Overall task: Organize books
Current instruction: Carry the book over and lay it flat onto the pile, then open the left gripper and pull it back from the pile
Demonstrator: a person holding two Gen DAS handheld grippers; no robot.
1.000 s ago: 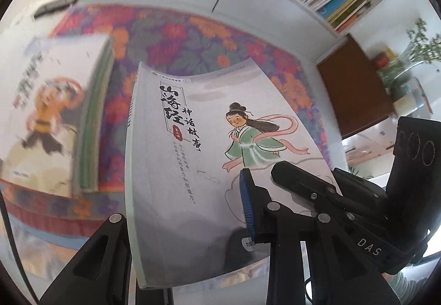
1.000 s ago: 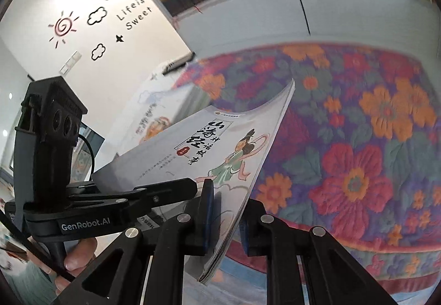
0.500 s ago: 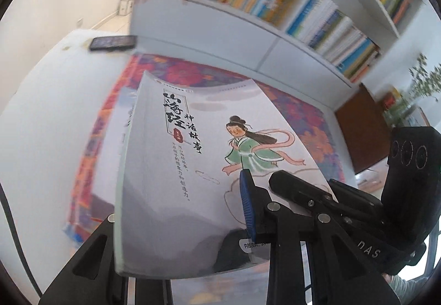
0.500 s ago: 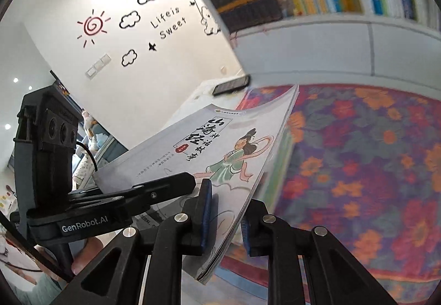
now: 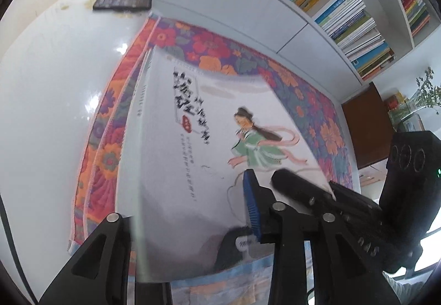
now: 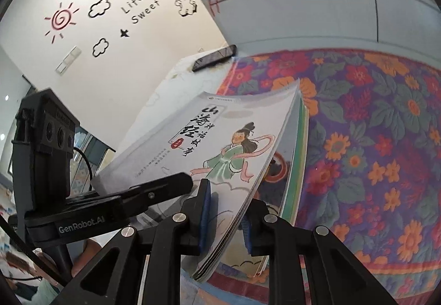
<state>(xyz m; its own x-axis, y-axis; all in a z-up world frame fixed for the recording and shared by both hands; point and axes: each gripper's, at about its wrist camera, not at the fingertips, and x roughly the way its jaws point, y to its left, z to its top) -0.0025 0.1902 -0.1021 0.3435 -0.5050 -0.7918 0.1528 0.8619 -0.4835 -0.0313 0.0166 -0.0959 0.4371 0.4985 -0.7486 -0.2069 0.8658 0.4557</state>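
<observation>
A white picture book [image 5: 193, 145] [image 6: 209, 145], its cover showing a figure in a green robe, hangs tilted between both grippers. My left gripper [image 5: 182, 200] has one finger on the cover and one beneath; its jaws are opening with the book still between them. In the right wrist view the left gripper's upper finger [image 6: 171, 183] rests on the cover. My right gripper [image 6: 226, 211] is shut on the book's near edge. Right under it lies another book [image 6: 300, 167] with green page edges, flat on the floral cloth [image 6: 386, 139].
A dark phone [image 5: 121, 3] [image 6: 215, 58] lies on the white table [image 5: 55, 84] beyond the cloth's corner. Full bookshelves [image 5: 344, 15] line the wall behind. A brown cabinet [image 5: 366, 126] stands at the right. A hand [image 6: 82, 258] holds the left gripper.
Both grippers carried the book leftward across the cloth and slightly down. The other book, earlier off to the left, now lies beneath it. The phone came into view.
</observation>
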